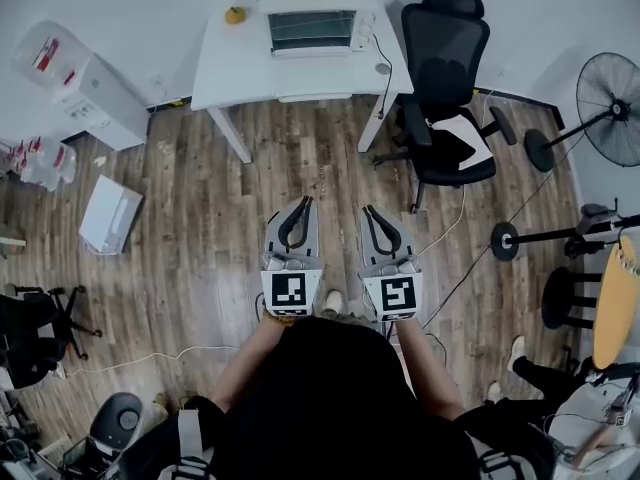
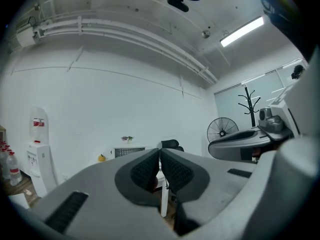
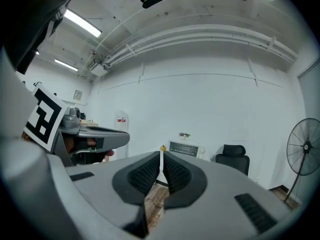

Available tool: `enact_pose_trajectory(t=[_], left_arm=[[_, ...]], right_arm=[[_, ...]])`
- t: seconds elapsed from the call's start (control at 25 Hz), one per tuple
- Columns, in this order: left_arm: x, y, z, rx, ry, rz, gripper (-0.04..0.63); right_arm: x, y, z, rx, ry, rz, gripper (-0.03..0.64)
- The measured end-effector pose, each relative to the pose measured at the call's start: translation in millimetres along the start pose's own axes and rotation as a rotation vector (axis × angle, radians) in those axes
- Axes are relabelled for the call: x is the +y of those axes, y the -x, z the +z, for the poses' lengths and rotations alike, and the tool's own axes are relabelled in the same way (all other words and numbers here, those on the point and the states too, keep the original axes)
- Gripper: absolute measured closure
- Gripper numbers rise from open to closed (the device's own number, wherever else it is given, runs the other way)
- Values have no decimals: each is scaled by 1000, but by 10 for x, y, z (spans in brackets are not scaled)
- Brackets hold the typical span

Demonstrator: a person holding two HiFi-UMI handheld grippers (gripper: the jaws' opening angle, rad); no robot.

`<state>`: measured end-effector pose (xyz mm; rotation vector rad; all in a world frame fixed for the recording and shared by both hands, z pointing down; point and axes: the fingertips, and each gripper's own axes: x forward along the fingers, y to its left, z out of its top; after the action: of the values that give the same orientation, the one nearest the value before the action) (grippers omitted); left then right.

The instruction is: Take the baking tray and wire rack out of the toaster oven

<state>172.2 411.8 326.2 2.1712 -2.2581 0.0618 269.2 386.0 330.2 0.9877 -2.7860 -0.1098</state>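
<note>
Here — grey left gripper (image 1: 303, 204) and right gripper (image 1: 369, 210), held level.
Both closed, empty, short of one silver boxy toaster oven (image 1: 311, 31).

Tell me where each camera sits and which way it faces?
Head view: on the person's head, looking steeply down at floor, white table and toaster oven; forearms, left gripper and right gripper show.
Left gripper view: rides the left gripper, facing level at the far wall; its shut jaws show below.
Right gripper view: rides the right gripper, facing that wall; its shut jaws show.
All three share the toaster oven and black chair.
</note>
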Motion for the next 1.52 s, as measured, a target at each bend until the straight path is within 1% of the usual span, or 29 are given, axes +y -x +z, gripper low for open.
enact_pose_trajectory(t=[0.36, 0.56, 0.8, 1.08, 1.2, 1.32, 1.52], left_arm=[[445, -498, 39, -28, 20, -59, 561], [746, -712, 15, -28, 43, -80, 561], [976, -934, -51, -33, 63, -115, 561], [1060, -1117, -107, -21, 87, -140, 561], [1106, -1156, -161, -8, 89, -142, 561], [1159, -1206, -172, -2, 82, -134, 561], [1240, -1366, -219, 10, 75, -105, 561]], right_arm=[[51, -658, 86, 35, 17, -26, 580], [119, -984, 146, 49, 16, -37, 580], [103, -1148, 128, 83, 27, -85, 580], [-35, -1256, 11, 129, 29, -123, 580], [-62, -1324, -30, 137, 31, -126, 580], [-99, -1442, 49, 113, 19, -123, 580], [-179, -1633, 6, 106, 3, -95, 580]])
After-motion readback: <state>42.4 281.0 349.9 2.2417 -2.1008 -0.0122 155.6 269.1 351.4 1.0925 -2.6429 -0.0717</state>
